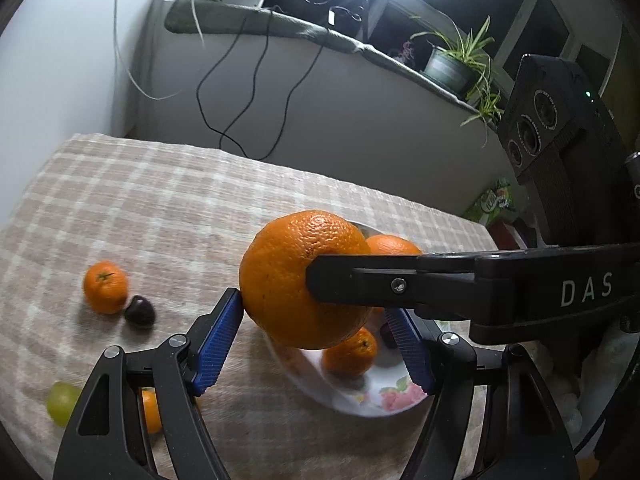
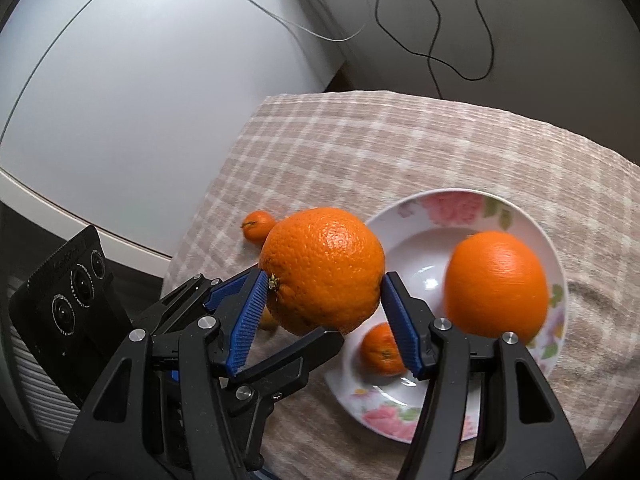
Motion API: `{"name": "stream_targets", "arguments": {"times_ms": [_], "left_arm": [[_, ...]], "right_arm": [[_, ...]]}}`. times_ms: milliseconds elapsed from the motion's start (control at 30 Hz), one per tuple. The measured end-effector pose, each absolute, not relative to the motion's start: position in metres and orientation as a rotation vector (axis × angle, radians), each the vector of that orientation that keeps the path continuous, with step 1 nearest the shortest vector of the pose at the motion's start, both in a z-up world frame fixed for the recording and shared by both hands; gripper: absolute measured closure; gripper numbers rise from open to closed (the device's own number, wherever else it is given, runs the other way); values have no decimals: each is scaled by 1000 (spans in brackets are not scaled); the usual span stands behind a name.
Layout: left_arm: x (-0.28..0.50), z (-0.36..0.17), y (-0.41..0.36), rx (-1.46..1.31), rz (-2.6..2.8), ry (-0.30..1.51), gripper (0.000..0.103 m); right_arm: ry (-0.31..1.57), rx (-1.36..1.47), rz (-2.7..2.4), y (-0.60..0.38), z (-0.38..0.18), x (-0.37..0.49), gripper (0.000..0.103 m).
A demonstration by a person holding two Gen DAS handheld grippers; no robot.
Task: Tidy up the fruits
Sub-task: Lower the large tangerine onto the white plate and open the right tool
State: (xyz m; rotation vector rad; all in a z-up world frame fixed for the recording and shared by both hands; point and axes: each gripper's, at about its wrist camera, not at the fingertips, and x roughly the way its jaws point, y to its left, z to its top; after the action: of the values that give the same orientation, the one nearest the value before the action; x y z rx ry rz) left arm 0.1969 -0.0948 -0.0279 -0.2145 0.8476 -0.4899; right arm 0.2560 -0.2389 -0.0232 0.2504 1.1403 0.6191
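A big orange (image 2: pixel 322 270) hangs in the air over the near-left rim of a flowered white plate (image 2: pixel 404 206). My right gripper (image 2: pixel 322 286) is shut on it, a blue pad pressing each side. My left gripper (image 1: pixel 316 304) grips the same orange (image 1: pixel 296 276) from another side, and one right finger (image 1: pixel 360 280) crosses in front of it. In the plate (image 1: pixel 384 404) lie a second big orange (image 2: pixel 496 284) and a small mandarin (image 2: pixel 382 350). On the checked cloth to the left lie a mandarin (image 1: pixel 105 287), a dark fruit (image 1: pixel 140 311) and a green fruit (image 1: pixel 62 402).
Another orange fruit (image 1: pixel 151 410) shows behind my left finger. A white appliance (image 2: pixel 120 100) stands beyond the table's left edge. Black cables hang down the wall (image 1: pixel 256 92) under a sill with a potted plant (image 1: pixel 452 64).
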Motion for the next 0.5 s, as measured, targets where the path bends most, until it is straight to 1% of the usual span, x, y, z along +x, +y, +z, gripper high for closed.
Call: {"name": "stream_targets", "arguments": {"times_ms": [300, 500], "left_arm": [[204, -34, -113, -186, -502, 878, 35], [205, -36, -113, -173, -494, 890, 36]], "right_arm": [[1149, 249, 586, -258, -30, 265, 41], [1145, 226, 583, -257, -31, 266, 41]]}}
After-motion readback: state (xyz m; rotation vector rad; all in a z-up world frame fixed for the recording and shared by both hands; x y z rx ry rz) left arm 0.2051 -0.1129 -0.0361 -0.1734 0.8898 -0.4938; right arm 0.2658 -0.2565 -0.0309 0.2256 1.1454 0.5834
